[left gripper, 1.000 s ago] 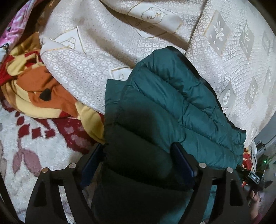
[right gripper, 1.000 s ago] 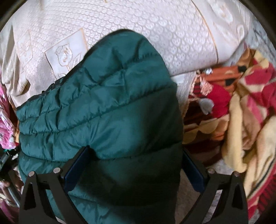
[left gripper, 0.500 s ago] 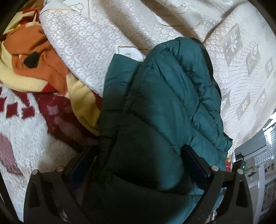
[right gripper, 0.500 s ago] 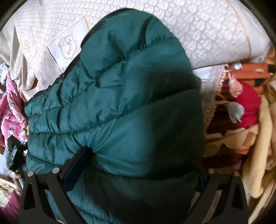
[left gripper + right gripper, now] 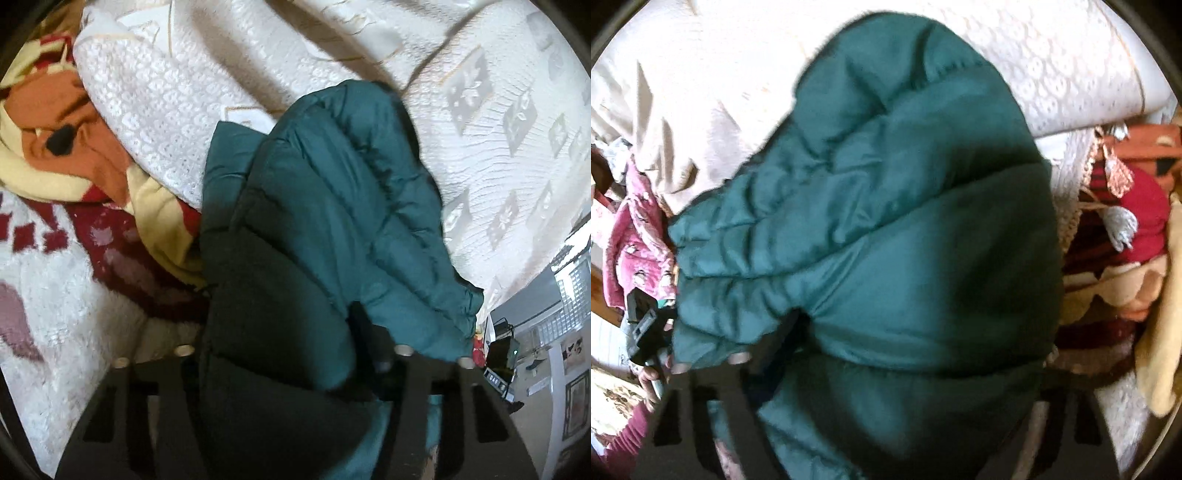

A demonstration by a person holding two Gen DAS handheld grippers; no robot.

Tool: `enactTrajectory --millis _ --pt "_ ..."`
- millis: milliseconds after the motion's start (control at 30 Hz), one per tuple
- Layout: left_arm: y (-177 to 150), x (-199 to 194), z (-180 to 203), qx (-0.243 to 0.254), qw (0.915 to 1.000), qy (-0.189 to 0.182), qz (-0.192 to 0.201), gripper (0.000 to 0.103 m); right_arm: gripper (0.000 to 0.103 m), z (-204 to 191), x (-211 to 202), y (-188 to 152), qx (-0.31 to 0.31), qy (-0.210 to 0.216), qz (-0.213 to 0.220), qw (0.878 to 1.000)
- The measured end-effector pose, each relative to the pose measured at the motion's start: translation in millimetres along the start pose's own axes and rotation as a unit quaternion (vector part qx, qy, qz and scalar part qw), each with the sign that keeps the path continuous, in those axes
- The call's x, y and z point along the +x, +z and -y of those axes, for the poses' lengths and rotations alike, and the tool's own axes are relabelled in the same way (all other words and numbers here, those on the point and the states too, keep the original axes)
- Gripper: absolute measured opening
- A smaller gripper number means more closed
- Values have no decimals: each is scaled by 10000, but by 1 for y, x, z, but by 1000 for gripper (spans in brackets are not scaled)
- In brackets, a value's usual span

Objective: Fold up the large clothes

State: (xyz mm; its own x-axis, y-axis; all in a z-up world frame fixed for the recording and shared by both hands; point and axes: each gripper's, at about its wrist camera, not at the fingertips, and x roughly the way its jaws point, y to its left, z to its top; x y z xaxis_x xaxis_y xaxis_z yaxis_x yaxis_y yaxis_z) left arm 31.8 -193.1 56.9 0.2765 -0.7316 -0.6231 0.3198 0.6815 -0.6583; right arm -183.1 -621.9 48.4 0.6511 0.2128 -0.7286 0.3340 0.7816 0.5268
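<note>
A dark green quilted puffer jacket (image 5: 325, 206) is bunched into a thick bundle and held up between both grippers over a cream patterned bedspread (image 5: 498, 122). My left gripper (image 5: 288, 332) is shut on the bundle's near end; the padding swells out around its jaws and hides the left finger. In the right wrist view the jacket (image 5: 886, 206) fills most of the frame. My right gripper (image 5: 916, 332) is shut on its near end, and the fabric hides the fingertips.
A red, orange and yellow blanket (image 5: 66, 147) lies heaped at the left on a white and red rug (image 5: 55, 295). It shows at the right in the right wrist view (image 5: 1126, 240). A pink garment (image 5: 635, 236) lies at the left.
Both grippers have squeezed in on the jacket and the bundle has lifted and moved closer to the cameras. The bedspread has slid away behind it.
</note>
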Motion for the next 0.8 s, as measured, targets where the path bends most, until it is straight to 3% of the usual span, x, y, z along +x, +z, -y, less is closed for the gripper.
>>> enactTrajectory --millis 67,167,267,567,733,800 --pt "-1 -6 5 11 10000 -61 18 23 58 -4 -12 -3 39 103 84 9999" --pt "-5 -20 15 151 9999 -67 40 19 49 -11 -26 -7 66 243 130 9996" --pt "-11 -41 21 232 9997 -88 25 16 45 -24 -37 -13 -5 294 134 9995" --pt "-47 -125 18 268 9988 -322 -260 15 44 -52 -85 -69 40 598 -84 9982" --pt "-80 -161 12 277 9977 -79 -615 17 45 -63 -109 -116 21 687 -358 9970" --pt "-91 -161 6 314 9965 215 -740 23 52 -62 -115 -133 39 532 -413 9977"
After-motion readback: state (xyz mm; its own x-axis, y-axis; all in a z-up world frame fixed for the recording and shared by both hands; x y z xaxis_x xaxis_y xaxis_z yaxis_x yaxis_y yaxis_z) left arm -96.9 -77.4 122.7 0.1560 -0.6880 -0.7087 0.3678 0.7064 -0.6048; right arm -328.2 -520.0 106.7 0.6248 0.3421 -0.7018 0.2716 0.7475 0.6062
